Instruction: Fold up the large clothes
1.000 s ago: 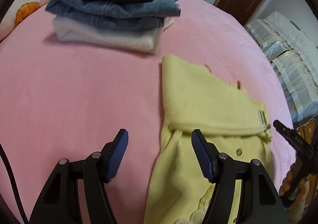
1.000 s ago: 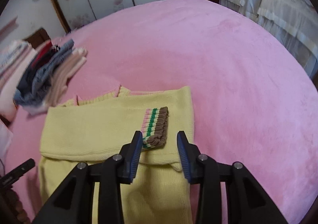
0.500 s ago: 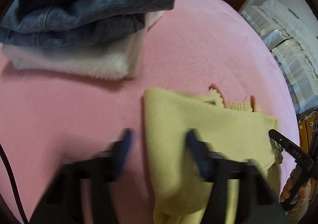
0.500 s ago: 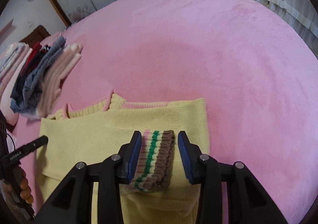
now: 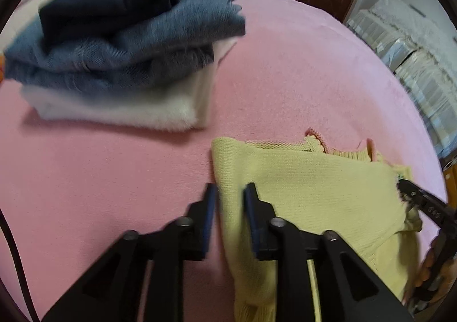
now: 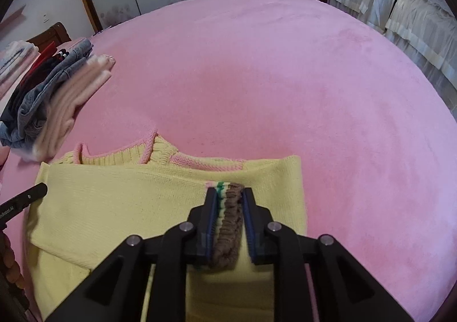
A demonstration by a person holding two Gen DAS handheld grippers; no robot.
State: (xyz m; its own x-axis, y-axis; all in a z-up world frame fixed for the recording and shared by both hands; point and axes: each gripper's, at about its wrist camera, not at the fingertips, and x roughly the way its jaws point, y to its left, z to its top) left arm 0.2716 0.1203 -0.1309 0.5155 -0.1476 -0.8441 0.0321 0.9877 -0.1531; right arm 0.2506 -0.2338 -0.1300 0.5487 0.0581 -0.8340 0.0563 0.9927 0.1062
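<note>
Sweater: one yellow knit sweater (image 6: 120,202) lies on the pink bed (image 6: 285,79), partly folded; its pink-trimmed neckline (image 6: 148,150) faces away from the person, toward the far side of the bed, and its folded upper band runs crosswise, left to right.
Cuff: one striped cuff (image 6: 228,225), brown, green and pink, lies on top near the sweater's right edge.
Right gripper (image 6: 228,193): fingers (image 6: 210,219) clamped on the striped cuff.
Left gripper (image 5: 230,193): fingers (image 5: 210,213) drawn close together astride the sweater's left edge (image 5: 220,179); the picture is blurred, so whether they pinch the knit cannot be told.
Stack: one pile of folded clothes (image 5: 122,45) sits beyond the sweater's left corner, apart from it; navy on top, blue denim under that, white at the bottom.
</note>
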